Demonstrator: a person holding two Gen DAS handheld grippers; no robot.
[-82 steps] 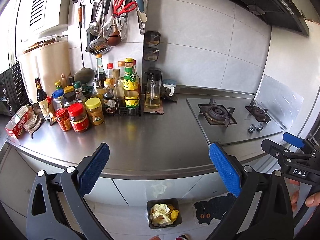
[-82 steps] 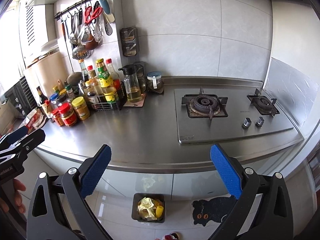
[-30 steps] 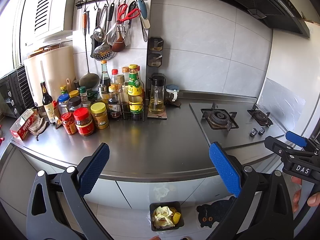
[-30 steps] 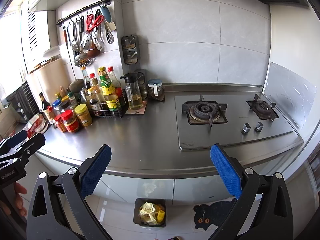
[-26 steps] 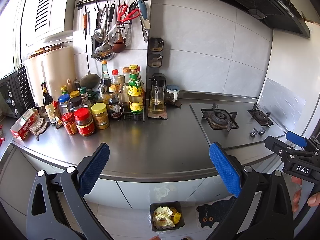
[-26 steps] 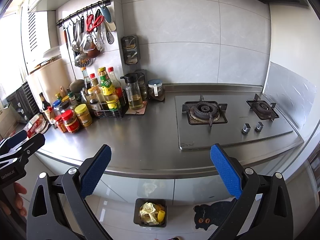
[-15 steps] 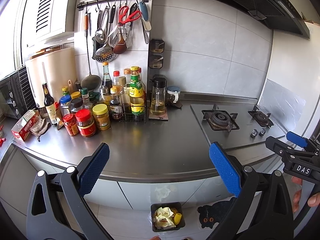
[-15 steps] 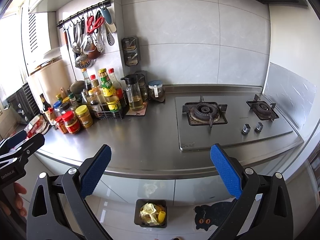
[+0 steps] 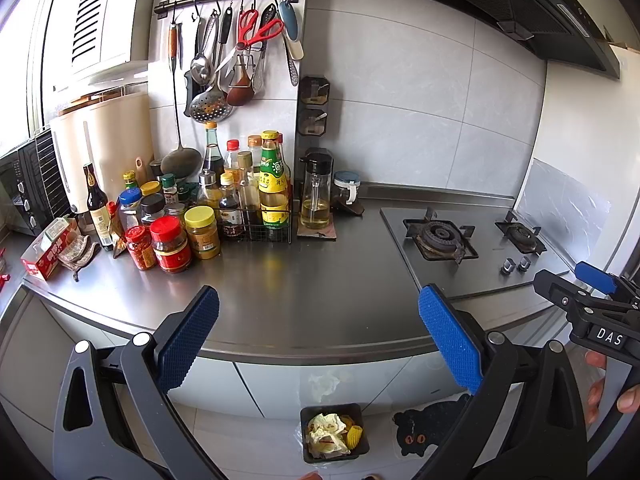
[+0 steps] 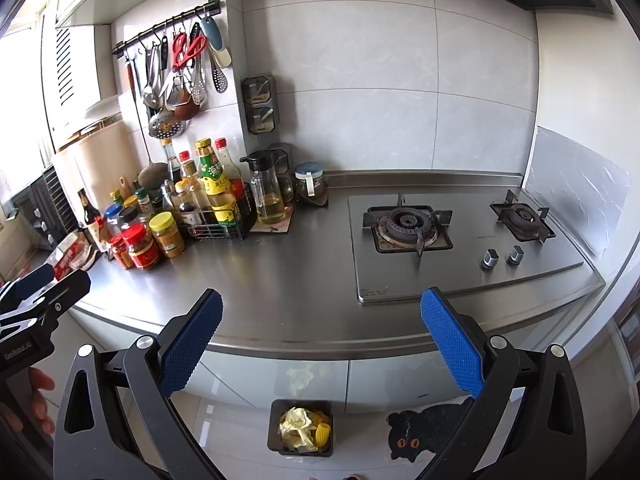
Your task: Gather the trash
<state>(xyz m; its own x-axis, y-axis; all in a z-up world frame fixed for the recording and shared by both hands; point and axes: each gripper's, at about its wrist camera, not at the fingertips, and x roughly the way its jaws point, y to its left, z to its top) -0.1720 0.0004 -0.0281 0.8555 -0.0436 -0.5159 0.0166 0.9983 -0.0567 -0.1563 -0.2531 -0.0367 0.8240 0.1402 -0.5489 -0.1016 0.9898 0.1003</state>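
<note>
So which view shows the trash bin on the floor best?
The right wrist view: the trash bin sits whole between the open fingers, crumpled paper inside visible. In the left wrist view the bin is also whole but slightly smaller and nearer the frame's bottom edge.

Blue ridged pads (image 9: 450, 340) are being shown on black grippers; yellow crumpled trash (image 10: 298, 424) is being held by a black bin (image 10: 276, 412).

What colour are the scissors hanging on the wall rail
The scissors have red handles with metal blades, hanging among the other utensils. The left wrist view shows them best.
</note>
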